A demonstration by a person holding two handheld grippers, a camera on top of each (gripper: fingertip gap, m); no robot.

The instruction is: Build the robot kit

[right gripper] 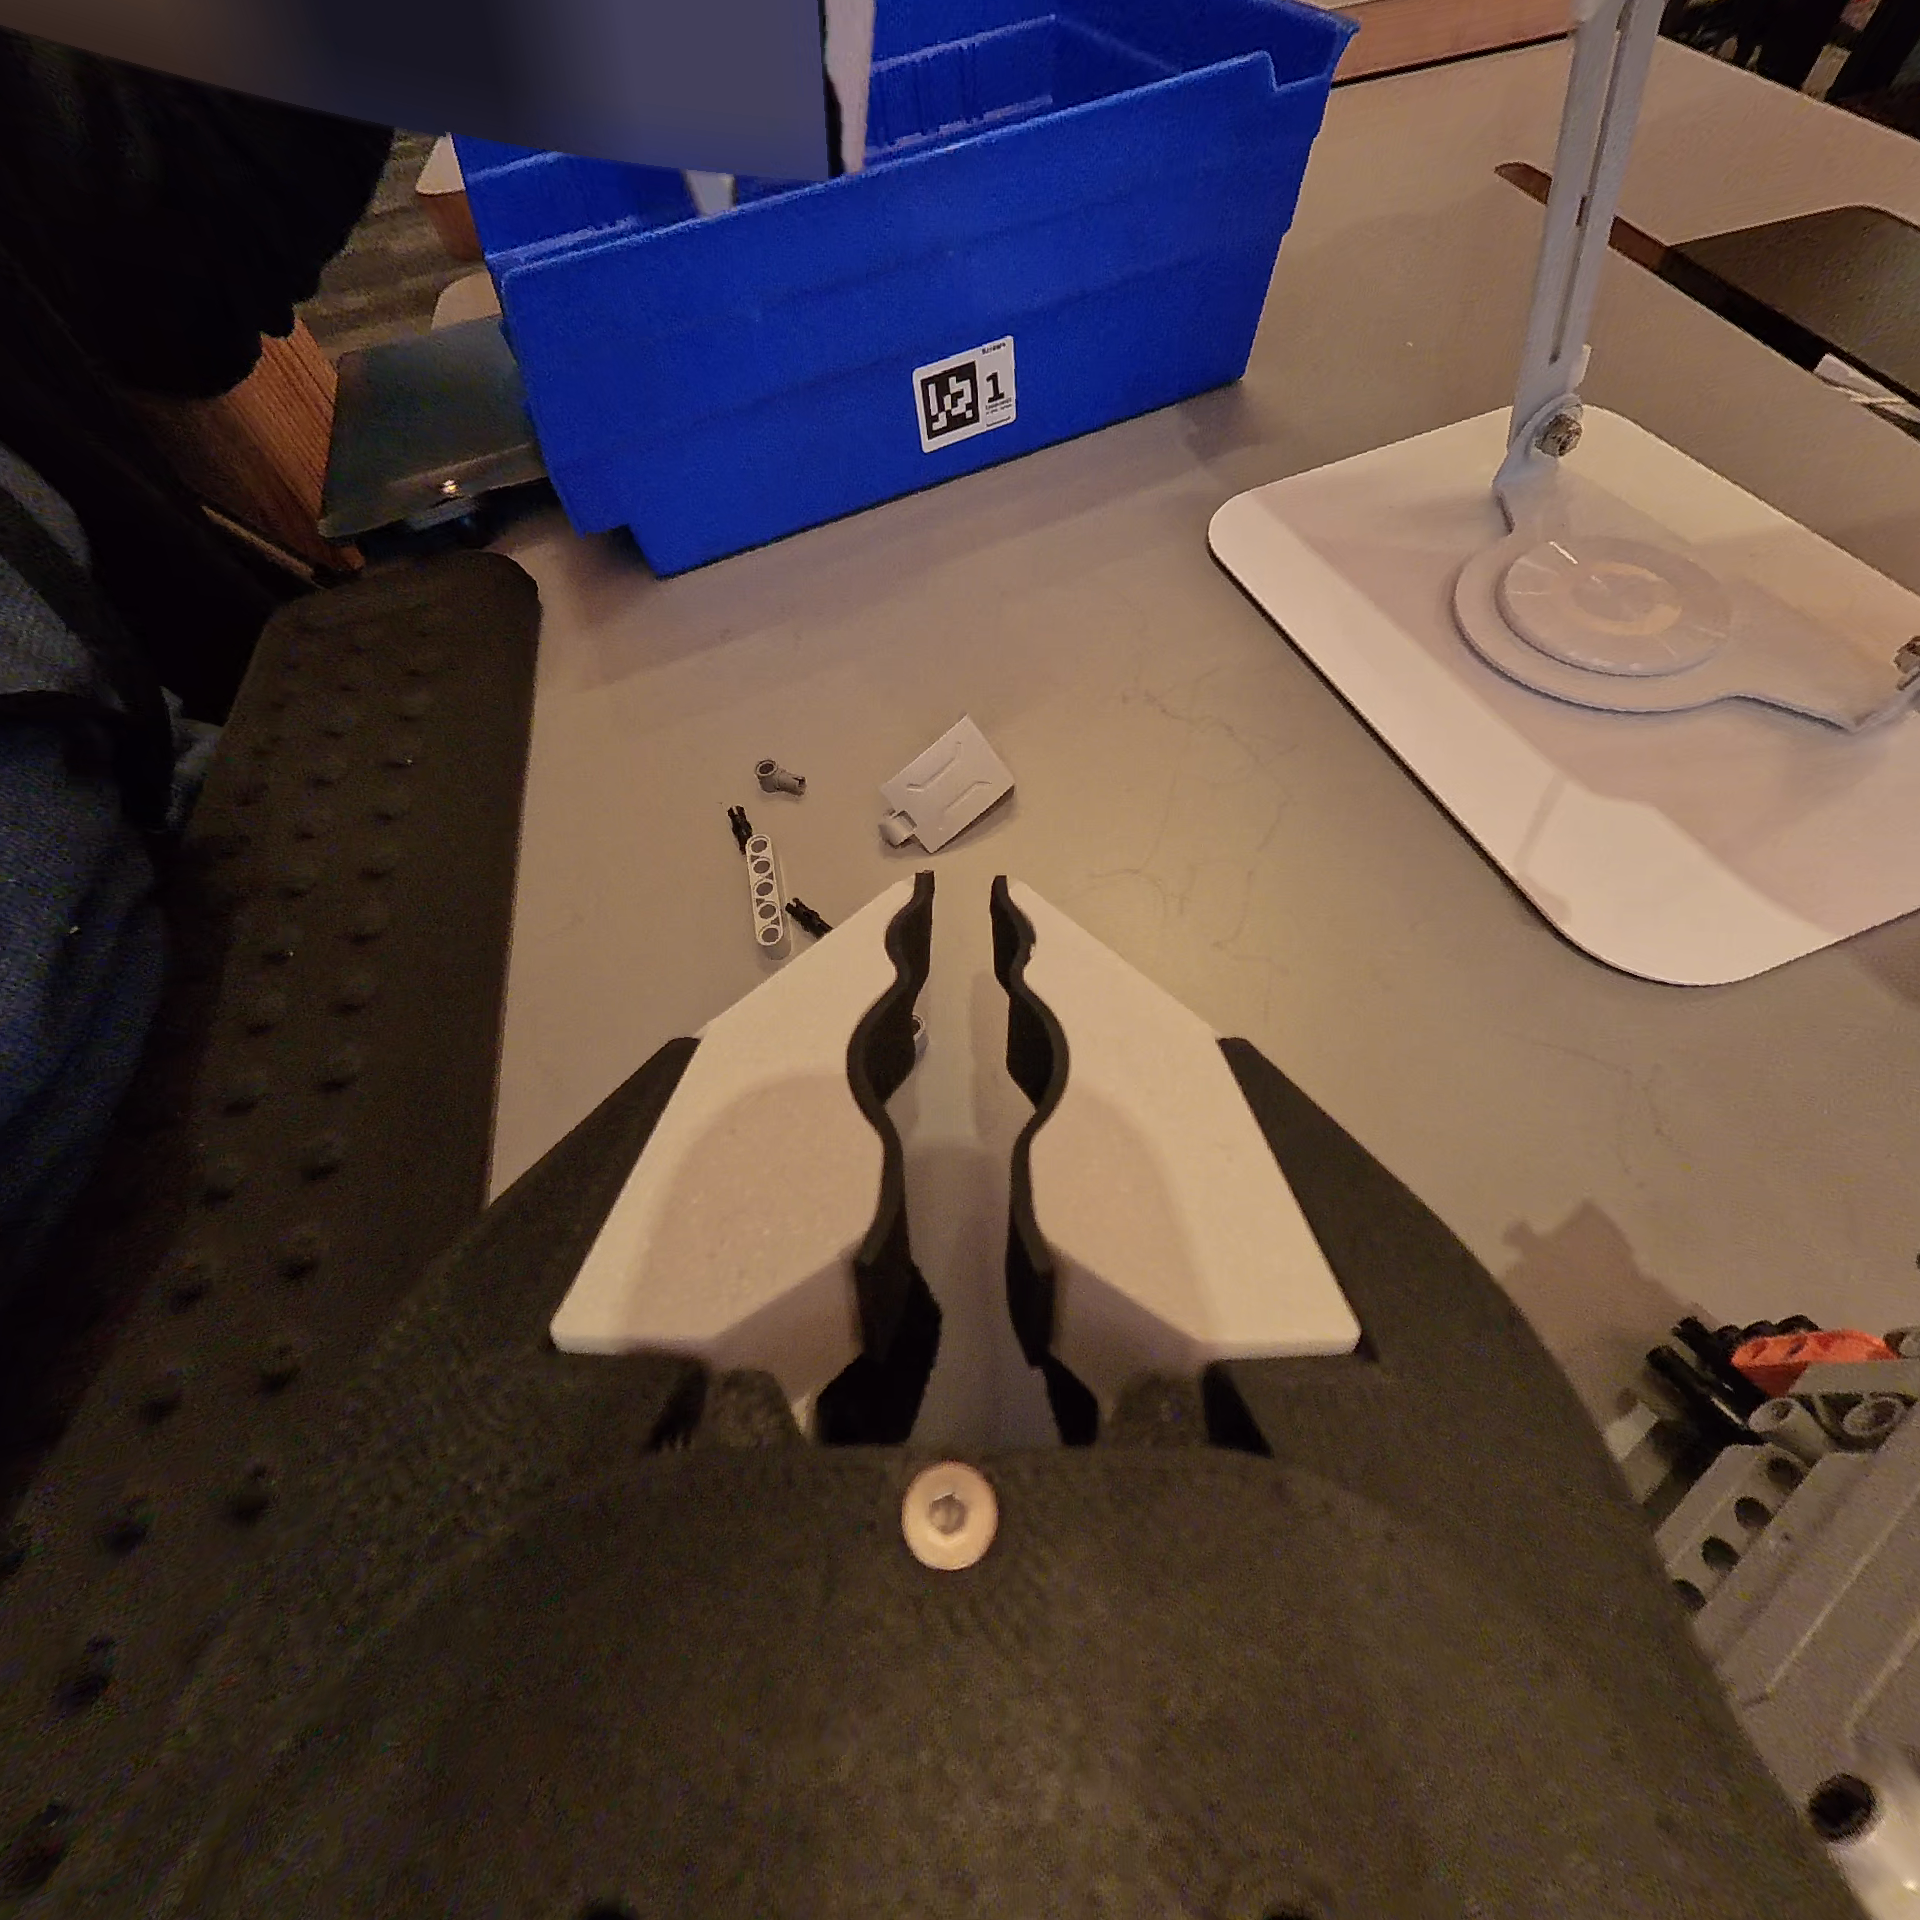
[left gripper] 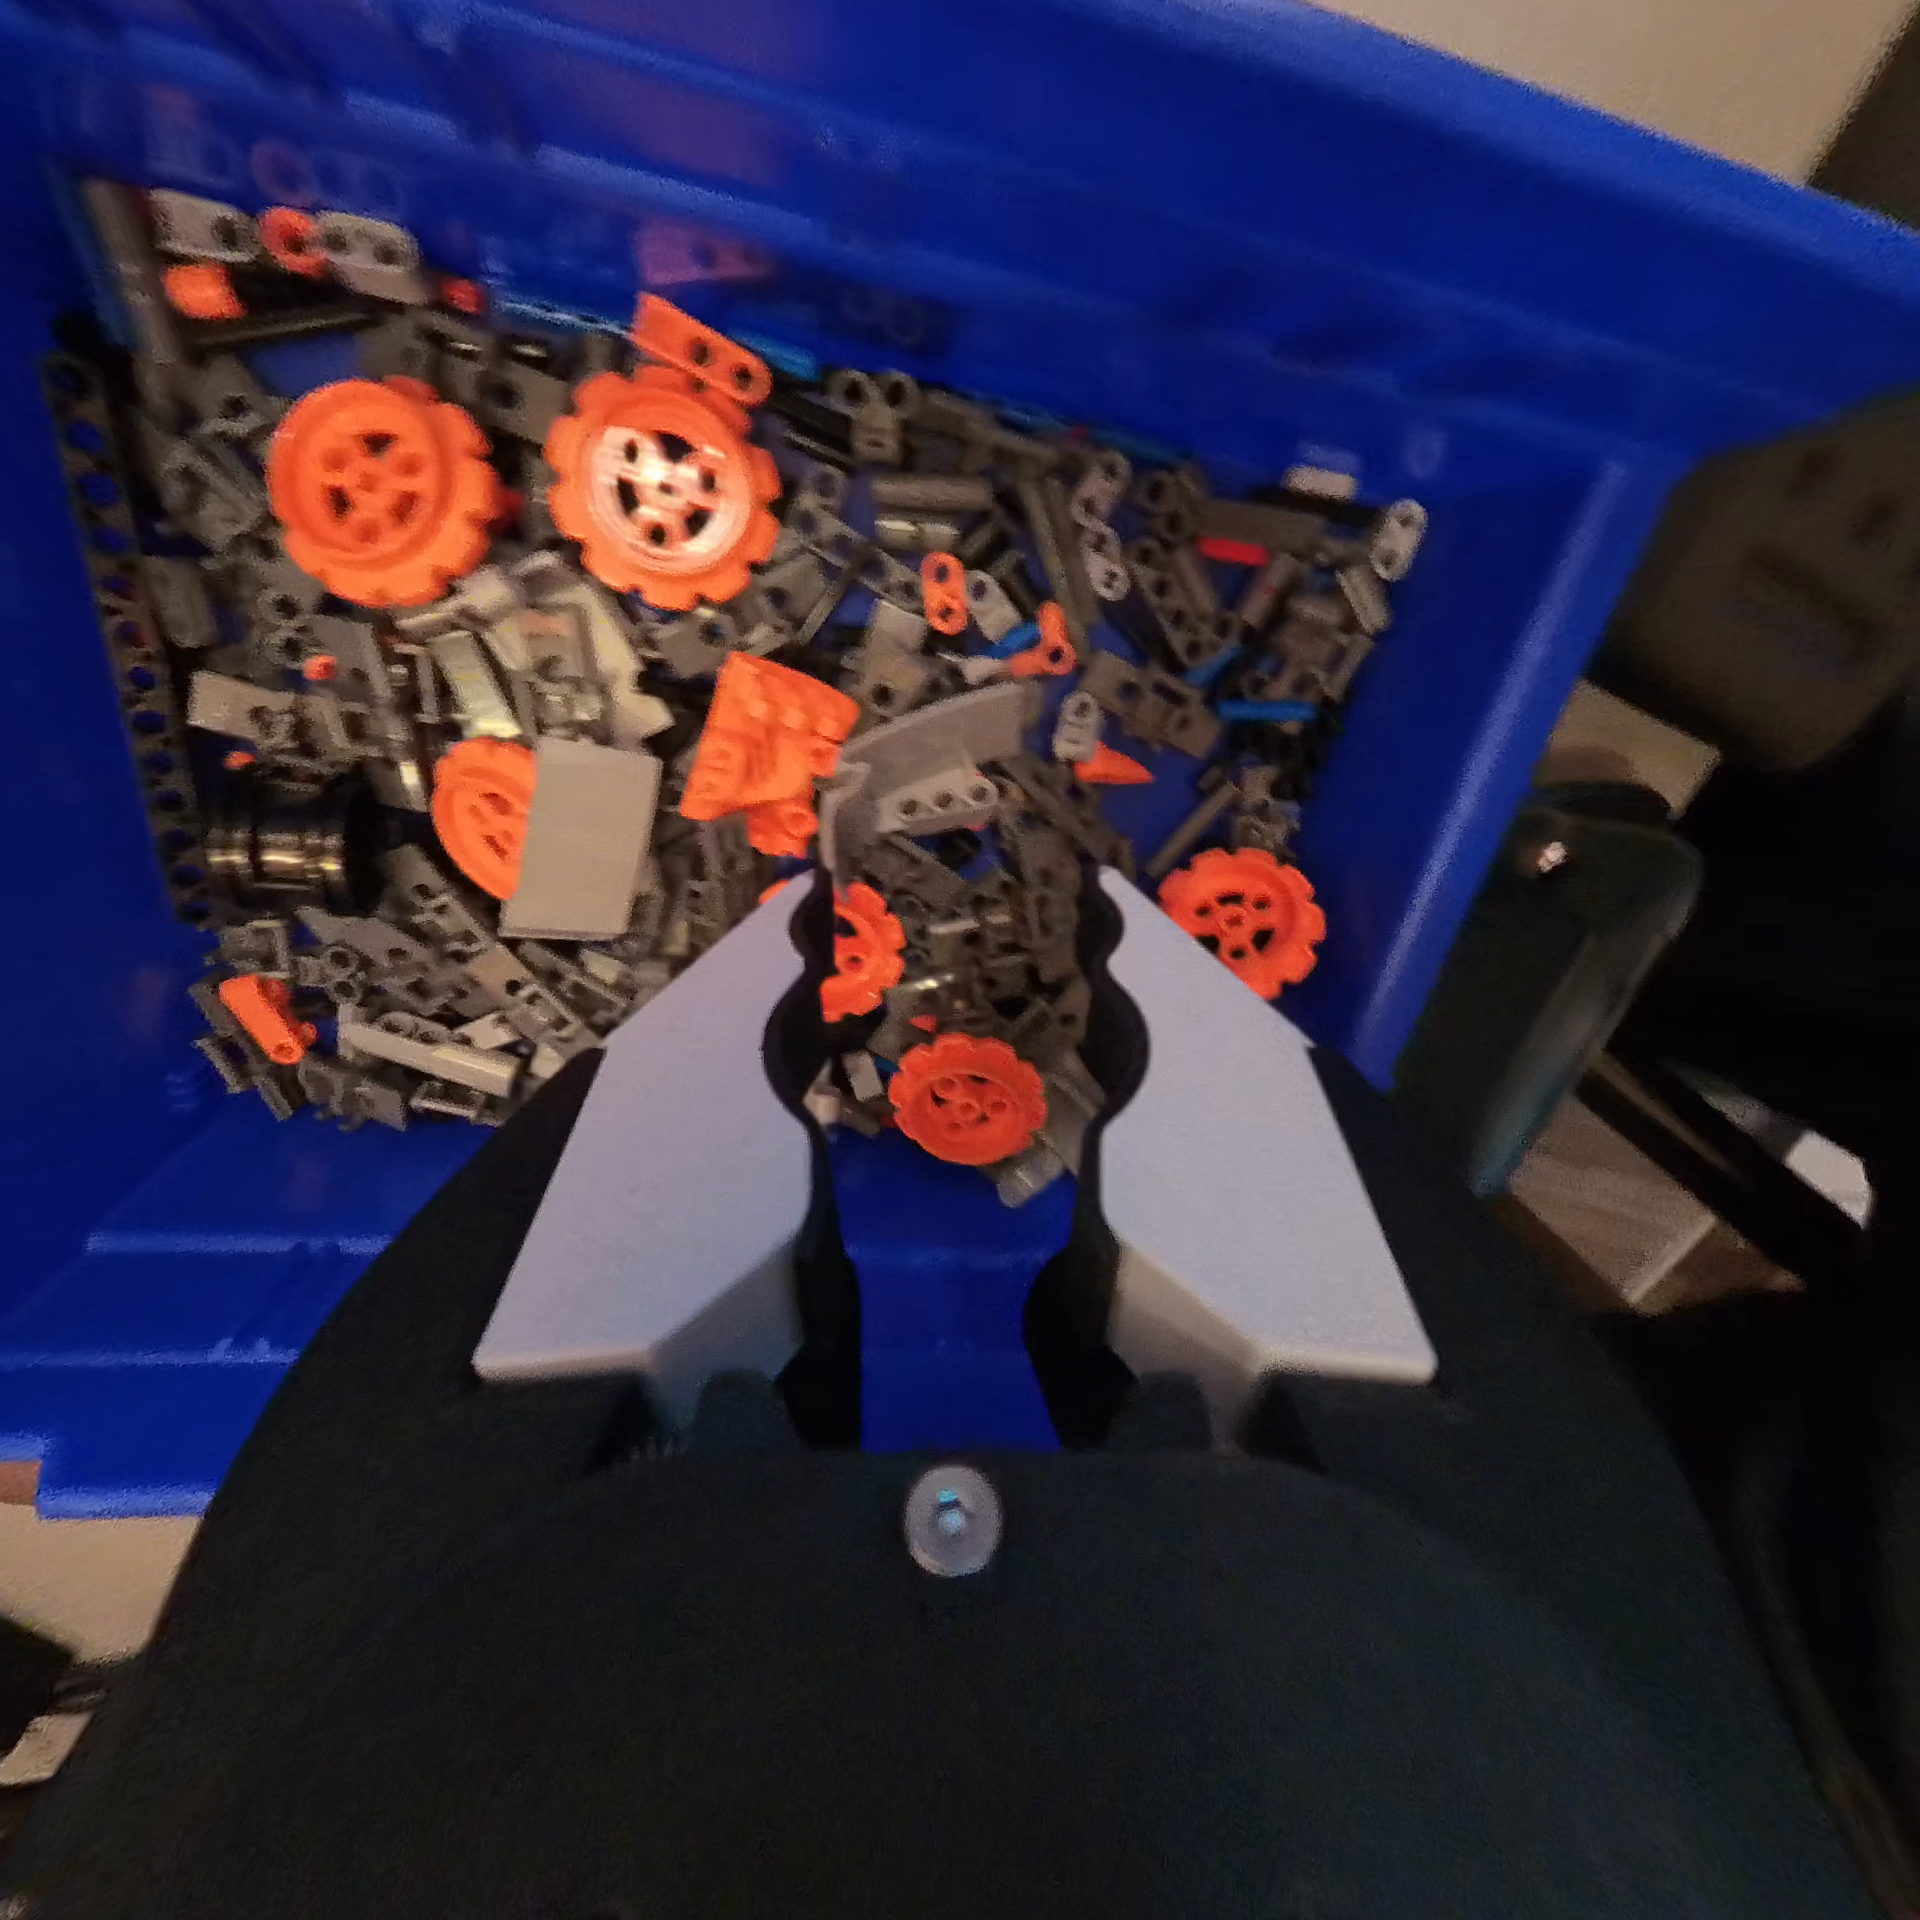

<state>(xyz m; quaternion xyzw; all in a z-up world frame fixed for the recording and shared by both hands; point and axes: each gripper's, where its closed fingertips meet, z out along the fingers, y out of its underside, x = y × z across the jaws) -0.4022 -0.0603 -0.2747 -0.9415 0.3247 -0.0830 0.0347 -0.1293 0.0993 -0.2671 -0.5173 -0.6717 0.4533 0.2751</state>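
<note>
While left gripper (left gripper: 956, 894) hangs spread over blue bin (left gripper: 1039, 239), right gripper (right gripper: 961, 883), fingers slightly parted and empty, points at it.

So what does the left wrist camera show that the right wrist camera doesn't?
Only the left wrist view looks down into the bin's contents: a pile of grey building pieces and orange toothed wheels, with the open left gripper above them.

Only the right wrist view shows the grey table with a few loose parts: a grey panel, a pale holed beam, black pins, plus a white stand base, a part-built grey assembly and the open right gripper.

Both show the blue bin.
</note>
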